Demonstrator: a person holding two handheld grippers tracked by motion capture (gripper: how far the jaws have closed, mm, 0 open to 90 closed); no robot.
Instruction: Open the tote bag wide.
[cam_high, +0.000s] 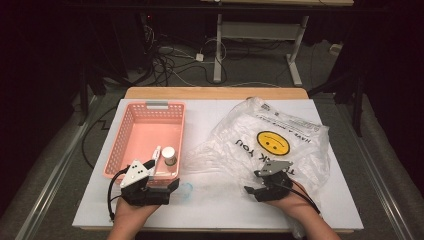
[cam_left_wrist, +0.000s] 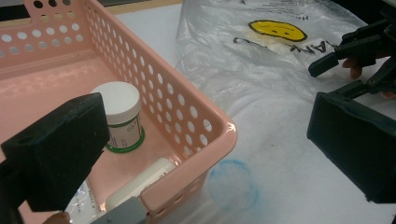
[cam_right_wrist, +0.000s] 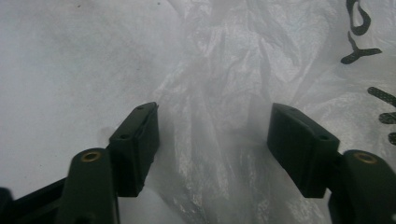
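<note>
The left tool (cam_high: 170, 186) stands open at the near right corner of the pink basket (cam_high: 131, 131), which holds a white-lidded jar (cam_high: 169, 155). Rightward, the clear plastic bag (cam_high: 280, 137) lies crumpled on the white surface (cam_high: 200, 120). The right tool (cam_high: 254, 192) is open, with a bag fold between its jaws.

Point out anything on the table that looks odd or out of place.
A faint blue ring marks the white table beside the pink basket, like a stain. The plastic bag lies crumpled and spread flat.
</note>
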